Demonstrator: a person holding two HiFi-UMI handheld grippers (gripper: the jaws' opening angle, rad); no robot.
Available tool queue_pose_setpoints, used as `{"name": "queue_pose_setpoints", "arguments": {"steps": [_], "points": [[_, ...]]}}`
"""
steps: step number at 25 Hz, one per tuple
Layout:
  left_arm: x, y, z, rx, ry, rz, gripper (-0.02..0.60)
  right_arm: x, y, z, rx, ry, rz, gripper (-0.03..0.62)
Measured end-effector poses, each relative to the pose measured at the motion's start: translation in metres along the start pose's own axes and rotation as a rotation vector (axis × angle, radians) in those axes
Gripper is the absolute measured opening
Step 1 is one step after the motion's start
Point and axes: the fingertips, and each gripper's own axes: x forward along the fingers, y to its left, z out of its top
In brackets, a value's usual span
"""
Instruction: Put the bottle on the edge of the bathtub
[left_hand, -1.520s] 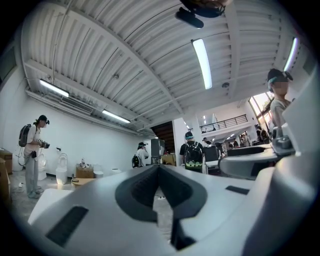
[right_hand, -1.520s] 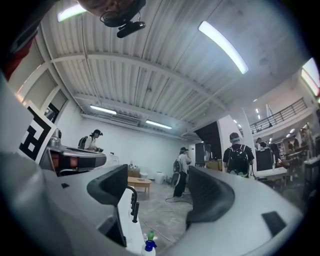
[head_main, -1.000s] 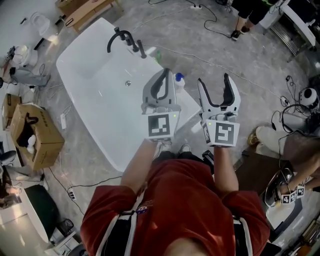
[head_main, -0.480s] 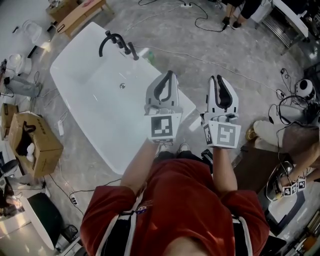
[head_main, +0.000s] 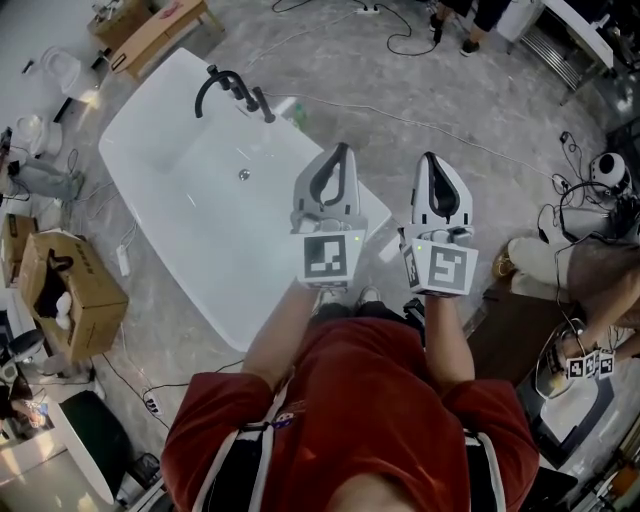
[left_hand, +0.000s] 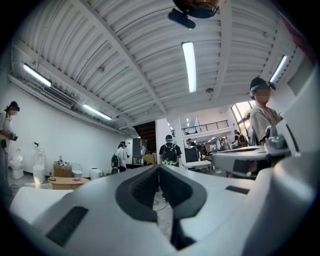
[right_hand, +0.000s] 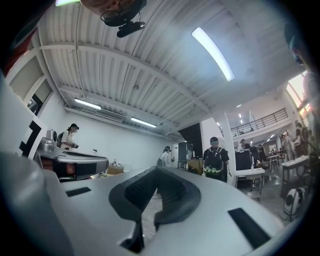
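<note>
The white bathtub (head_main: 215, 215) lies on the floor ahead and to the left in the head view, with a black faucet (head_main: 228, 88) at its far rim. A small green thing (head_main: 299, 112) stands on the rim beside the faucet. I cannot make out a bottle; my left gripper covers the near right rim. My left gripper (head_main: 337, 150) (left_hand: 159, 167) is raised over that rim, shut and empty. My right gripper (head_main: 431, 158) (right_hand: 157, 170) is held up beside it over the floor, shut with nothing between its jaws. Both gripper views look across the hall toward the ceiling.
A cardboard box (head_main: 60, 290) stands left of the tub and a wooden crate (head_main: 150, 25) behind it. Cables run over the grey floor. A person's feet (head_main: 450, 15) show at the top, and equipment (head_main: 607, 170) crowds the right side. People stand in the hall (left_hand: 169, 150).
My right gripper's jaws have gone from wide open to shut on nothing. A blue-capped bottle seen by the tub's right rim a second ago is now hidden behind my left gripper.
</note>
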Motion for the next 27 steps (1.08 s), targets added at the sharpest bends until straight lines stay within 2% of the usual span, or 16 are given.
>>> {"name": "queue_pose_setpoints", "arguments": {"steps": [6,15,21,27], "points": [[0.0025,-0.0005,0.0045,-0.047,-0.006,0.013,0.017,0.0017,-0.0018,-0.0003,-0.003,0.002,-0.001,0.012],[-0.0005,0.0022,-0.0023,0.015,0.007,0.001,0.017,0.0027,0.0028,-0.0021,-0.004,0.007,0.016,0.012],[-0.0007,0.0043,0.0009,-0.026,-0.005,0.016,0.017,0.0050,0.0065,-0.0043,-0.013,0.013,0.028,0.012],[0.0000,0.0078,0.0046,-0.020,-0.010,0.021,0.017,0.0074,0.0081,-0.0011,-0.031,0.012,0.036,0.012]]}}
